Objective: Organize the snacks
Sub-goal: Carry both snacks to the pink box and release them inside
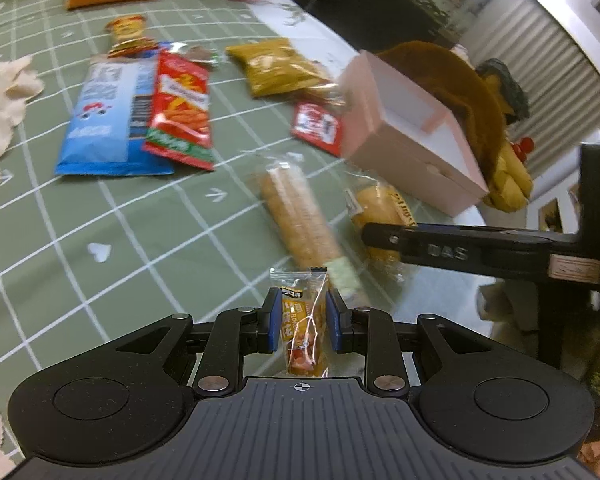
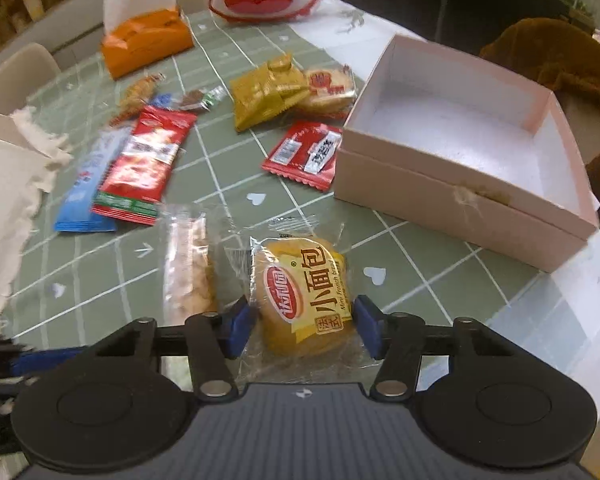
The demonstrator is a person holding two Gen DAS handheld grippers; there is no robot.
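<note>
The left gripper [image 1: 303, 322] pinches a sachet [image 1: 303, 332] and the right gripper [image 2: 305, 328], jaws loose, straddles a bun [image 2: 304, 300], both apparently bound for the empty box [image 2: 460, 184] at upper right.

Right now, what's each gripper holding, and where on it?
Left gripper pinches a small orange snack packet mid-length. Right gripper straddles the mini bread; grip unclear.

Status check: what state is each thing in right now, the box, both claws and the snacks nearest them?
Pink box: open, empty.
Left claw: shut on small orange packet.
Right claw: pads beside bread bun, grip unclear.
Bread bun: sealed in its wrapper.
Biscuit stick: wrapped, lying on the table.
</note>
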